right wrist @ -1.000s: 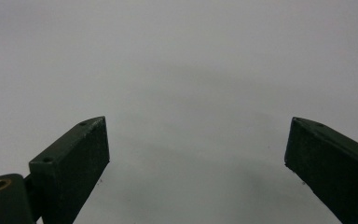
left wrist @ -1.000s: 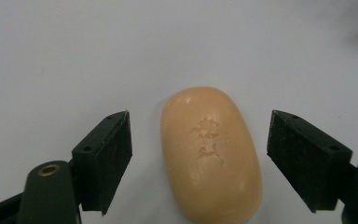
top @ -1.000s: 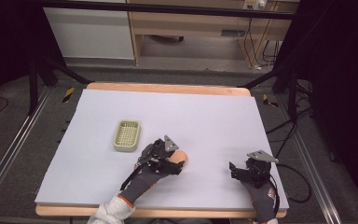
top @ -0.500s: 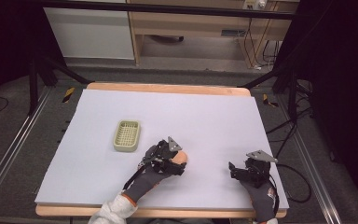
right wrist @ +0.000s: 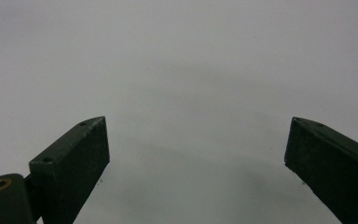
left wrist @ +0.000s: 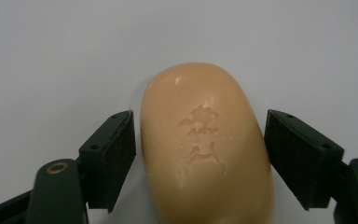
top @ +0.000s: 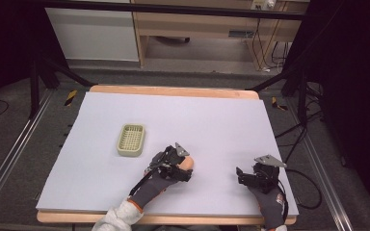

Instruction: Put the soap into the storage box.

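Note:
A peach-coloured soap bar [left wrist: 205, 144] with an embossed mark lies flat on the white table. My left gripper [left wrist: 200, 135] is open and straddles it, one black jaw on each side with a thin gap at each. In the high view the soap bar [top: 188, 163] peeks out at the right of the left gripper [top: 176, 162], near the table's front middle. My right gripper [top: 249, 175] rests at the front right, open, and in its own view the right gripper [right wrist: 198, 140] has bare table between its jaws.
A pale green slotted basket [top: 131, 140] stands on the table to the left of and a little beyond the left gripper. The table's wooden front edge [top: 197, 220] runs close behind both hands. Dark stands and cables flank the table.
The left gripper has edged slightly right and toward the front edge, staying around the soap. The right gripper has stayed put.

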`<state>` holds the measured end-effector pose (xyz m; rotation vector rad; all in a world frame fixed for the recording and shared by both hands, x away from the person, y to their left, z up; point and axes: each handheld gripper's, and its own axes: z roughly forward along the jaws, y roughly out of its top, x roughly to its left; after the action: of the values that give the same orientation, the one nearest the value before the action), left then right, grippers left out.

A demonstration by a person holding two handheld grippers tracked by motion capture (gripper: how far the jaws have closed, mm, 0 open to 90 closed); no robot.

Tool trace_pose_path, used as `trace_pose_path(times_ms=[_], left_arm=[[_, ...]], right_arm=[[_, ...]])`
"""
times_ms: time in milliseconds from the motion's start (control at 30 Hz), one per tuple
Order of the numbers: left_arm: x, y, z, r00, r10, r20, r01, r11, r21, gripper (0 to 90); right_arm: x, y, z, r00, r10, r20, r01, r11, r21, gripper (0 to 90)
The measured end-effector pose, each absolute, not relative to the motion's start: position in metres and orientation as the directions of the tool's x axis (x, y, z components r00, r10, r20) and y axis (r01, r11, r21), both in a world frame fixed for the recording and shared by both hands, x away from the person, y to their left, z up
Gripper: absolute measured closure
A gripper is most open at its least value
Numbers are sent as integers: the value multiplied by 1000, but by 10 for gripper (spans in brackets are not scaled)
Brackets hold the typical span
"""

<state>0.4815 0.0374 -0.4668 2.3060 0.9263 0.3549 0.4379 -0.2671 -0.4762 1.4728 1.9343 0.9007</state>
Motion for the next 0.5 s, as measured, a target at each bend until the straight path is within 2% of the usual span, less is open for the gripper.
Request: trace_pose_path(times_ms=[500], left_arm=[[483,36,-472,717,697,3,546,-565,618,275]], right_arm=[[438,-267,-476,-253,967,-17,608,173,775,68]])
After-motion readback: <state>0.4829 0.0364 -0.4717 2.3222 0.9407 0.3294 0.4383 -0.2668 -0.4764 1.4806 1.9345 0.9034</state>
